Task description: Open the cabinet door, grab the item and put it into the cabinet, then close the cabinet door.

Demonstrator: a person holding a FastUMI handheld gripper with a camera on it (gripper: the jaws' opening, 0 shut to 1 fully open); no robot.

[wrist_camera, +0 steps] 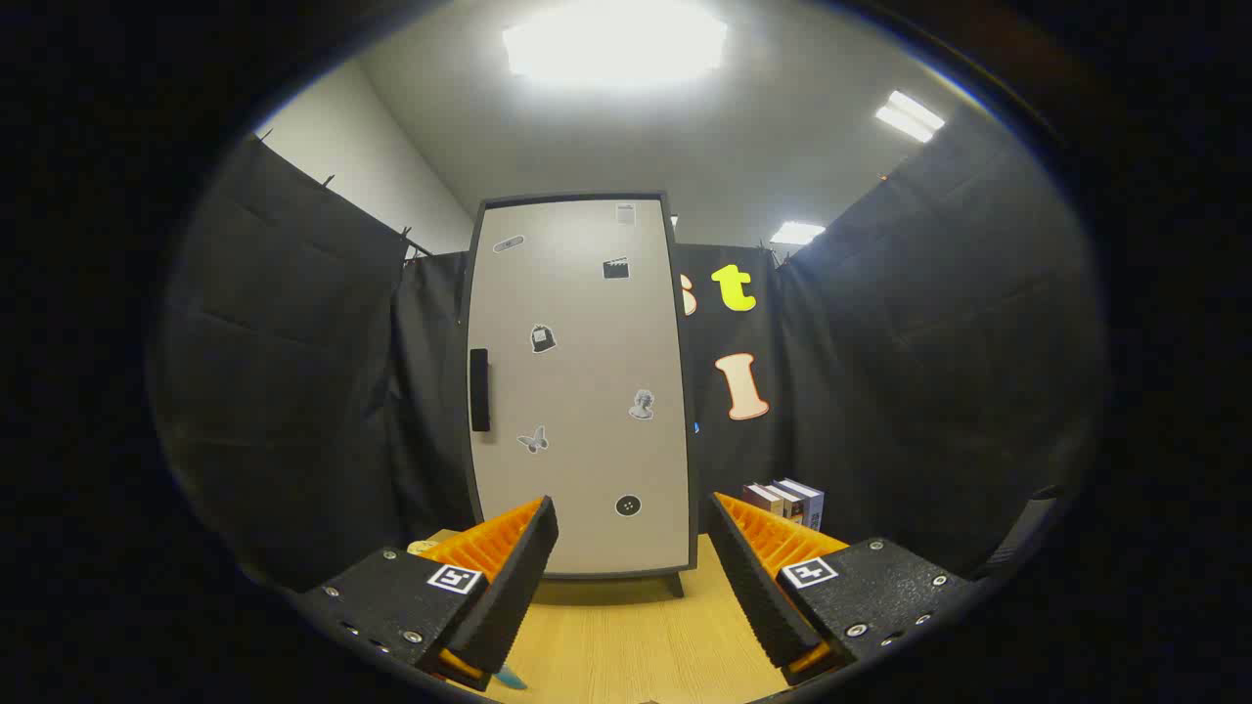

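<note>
My tool (634, 557) hangs released over the wooden counter (636, 636), its fingers spread wide with nothing between them. Dead ahead at twelve o'clock, beyond the fingertips, stands the cabinet (582, 381), its door closed, a dark handle (479, 389) at nine o'clock on the door. A few books (787, 501) stand at two o'clock, just beside the cabinet.

The gripper (631, 562) hovers with fingers (518, 577) spread apart and empty above the desk (636, 636), facing the closed cabinet door (582, 391) with its dark handle (479, 389); books (787, 501) stand beside the cabinet.
</note>
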